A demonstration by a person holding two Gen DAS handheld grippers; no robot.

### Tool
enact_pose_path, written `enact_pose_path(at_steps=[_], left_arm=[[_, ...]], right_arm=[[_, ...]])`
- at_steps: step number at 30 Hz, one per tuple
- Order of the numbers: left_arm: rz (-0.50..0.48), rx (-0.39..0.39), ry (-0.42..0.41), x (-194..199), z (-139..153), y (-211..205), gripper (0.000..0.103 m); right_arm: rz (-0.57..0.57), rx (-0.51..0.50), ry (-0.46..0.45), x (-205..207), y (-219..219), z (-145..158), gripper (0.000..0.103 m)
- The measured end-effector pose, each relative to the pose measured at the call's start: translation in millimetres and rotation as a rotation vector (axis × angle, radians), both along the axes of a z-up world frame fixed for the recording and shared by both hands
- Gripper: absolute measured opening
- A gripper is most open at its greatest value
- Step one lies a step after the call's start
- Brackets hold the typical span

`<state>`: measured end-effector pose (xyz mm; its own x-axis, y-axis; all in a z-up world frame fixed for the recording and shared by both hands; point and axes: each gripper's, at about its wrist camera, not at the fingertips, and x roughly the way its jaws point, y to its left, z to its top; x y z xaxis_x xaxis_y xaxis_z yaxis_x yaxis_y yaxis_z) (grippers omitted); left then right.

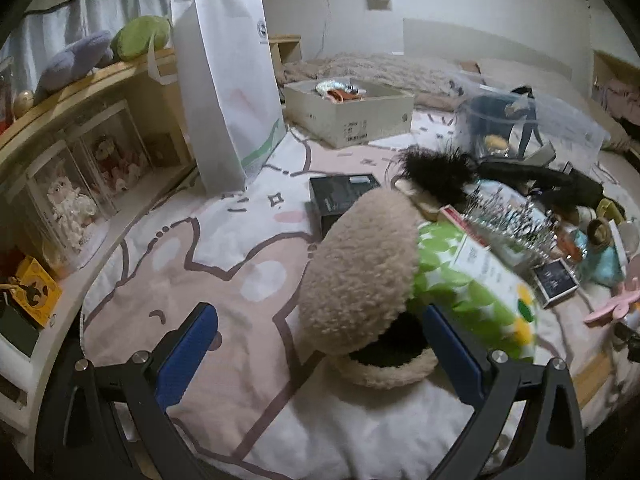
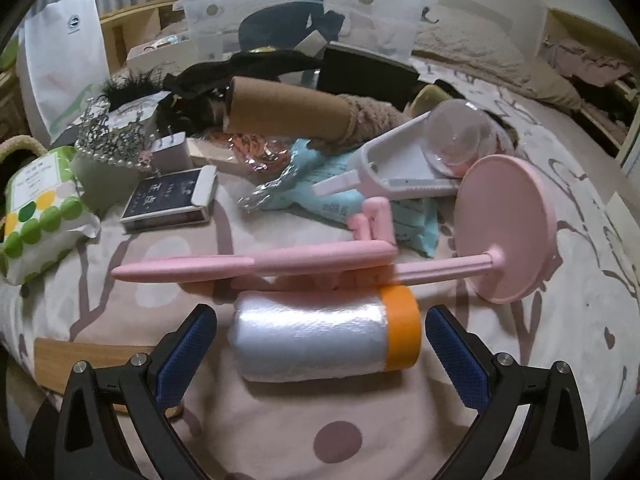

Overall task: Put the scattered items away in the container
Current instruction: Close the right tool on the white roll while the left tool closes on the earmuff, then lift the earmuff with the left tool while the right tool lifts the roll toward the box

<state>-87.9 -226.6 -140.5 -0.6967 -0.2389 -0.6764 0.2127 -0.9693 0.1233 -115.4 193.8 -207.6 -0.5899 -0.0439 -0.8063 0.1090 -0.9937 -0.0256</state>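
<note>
Progress: early. Clear plastic storage bin (image 2: 304, 12) holds only a few dark items; most clutter is on the bed (both views). Left tool (image 1: 320, 344) released beside beige fleecy earmuffs (image 1: 360, 264). Right tool (image 2: 320, 344) released, straddling white film roll with orange end (image 2: 320, 338).

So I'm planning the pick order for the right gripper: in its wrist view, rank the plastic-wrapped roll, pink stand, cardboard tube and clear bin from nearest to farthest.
1. Plastic-wrapped roll with the orange end: between the open fingers of the right gripper.
2. Pink stand: just behind the roll, its disc to the right.
3. Cardboard tube: mid-pile, centre.
4. Clear bin: at the back.
</note>
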Motion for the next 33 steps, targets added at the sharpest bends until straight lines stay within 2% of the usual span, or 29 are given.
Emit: enact_pose_path(at_steps=[4,5,6,7,9,18,19,20,21,25,29,33], left_arm=[[-0.004,-0.02,-0.024,-7.5,-8.8,-2.5,0.103],[-0.011,-0.027,-0.032,-9.1,-10.3,-1.3,0.103],[-0.023,-0.032,-0.033,-10.7,-11.0,0.2,0.103],[-0.026,-0.042,-0.031,-12.3,-11.1,1.4,0.103],[-0.021,-0.061,-0.025,-15.8,-10.2,2.4,0.103],[-0.035,0.008,0.006,-28.8,-5.8,-4.1,0.102],[-0.047,0.012,0.008,-29.4,-5.4,-2.8,0.098],[-0.061,0.01,0.007,-30.3,-5.8,-1.2,0.087],[-0.076,0.004,0.001,-31.7,-7.0,0.8,0.081],[-0.121,0.021,-0.04,-36.7,-17.4,5.1,0.043],[-0.117,0.042,-0.026,-33.6,-20.8,2.1,0.034],[-0.095,0.094,0.013,-27.1,-13.0,-5.9,0.03]], right_arm=[[-0.002,0.013,-0.006,-2.2,-3.5,0.5,0.102],[0.009,0.008,-0.007,-2.2,-4.7,1.1,0.1],[0.016,0.011,-0.016,-3.0,-5.6,1.5,0.088],[0.015,0.013,-0.021,-4.1,-6.0,1.6,0.082],[0.02,-0.018,-0.031,-4.8,-4.2,4.0,0.081],[0.054,-0.076,-0.026,-3.1,-8.7,17.0,0.08],[0.055,-0.081,-0.023,-3.2,-8.6,18.5,0.08],[0.054,-0.088,-0.017,-2.4,-8.0,21.4,0.08],[0.054,-0.095,-0.013,-2.1,-7.6,23.4,0.08],[0.053,-0.12,0.009,-1.1,-6.6,33.5,0.08],[0.056,-0.141,0.032,0.3,-3.9,42.9,0.08],[0.064,-0.17,0.057,2.3,-2.3,53.7,0.08]])
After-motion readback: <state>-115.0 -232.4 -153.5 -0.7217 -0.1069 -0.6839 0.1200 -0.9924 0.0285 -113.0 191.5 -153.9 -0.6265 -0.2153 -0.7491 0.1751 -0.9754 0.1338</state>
